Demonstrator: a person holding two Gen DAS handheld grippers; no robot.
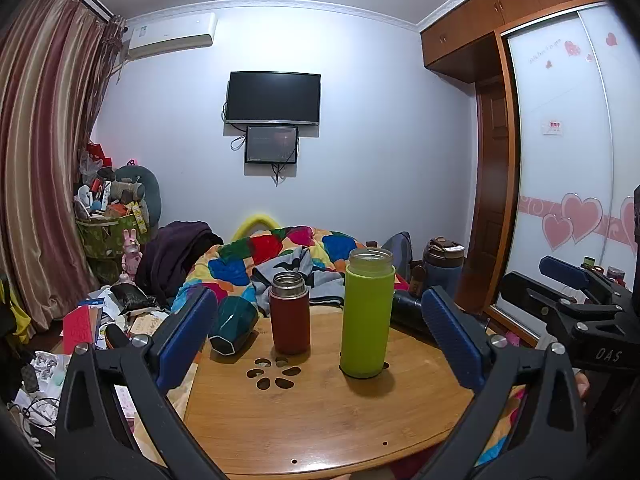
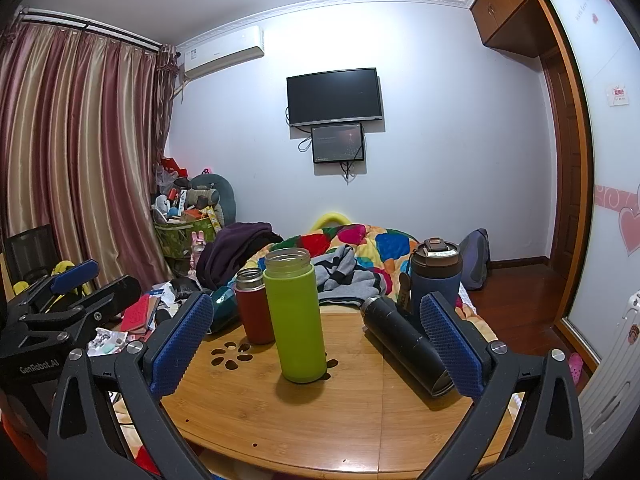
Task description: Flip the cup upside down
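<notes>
A tall lime-green cup [image 1: 367,314] [image 2: 296,316] stands upright with its mouth open on the round wooden table [image 1: 320,420] [image 2: 320,412]. A shorter red cup [image 1: 290,312] [image 2: 253,305] stands upright just left of it. A dark teal cup [image 1: 234,326] [image 2: 221,307] lies on its side at the far left. A black flask [image 2: 404,344] [image 1: 406,307] lies on its side at the right. My left gripper [image 1: 318,332] is open and empty, short of the cups. My right gripper [image 2: 316,332] is open and empty, also short of them.
A navy travel mug [image 2: 436,276] [image 1: 442,266] stands behind the table at the right. A bed with a colourful quilt [image 1: 280,256] lies beyond. Clutter fills the floor at the left [image 1: 100,320]. A wardrobe with sliding doors [image 1: 568,160] is at the right.
</notes>
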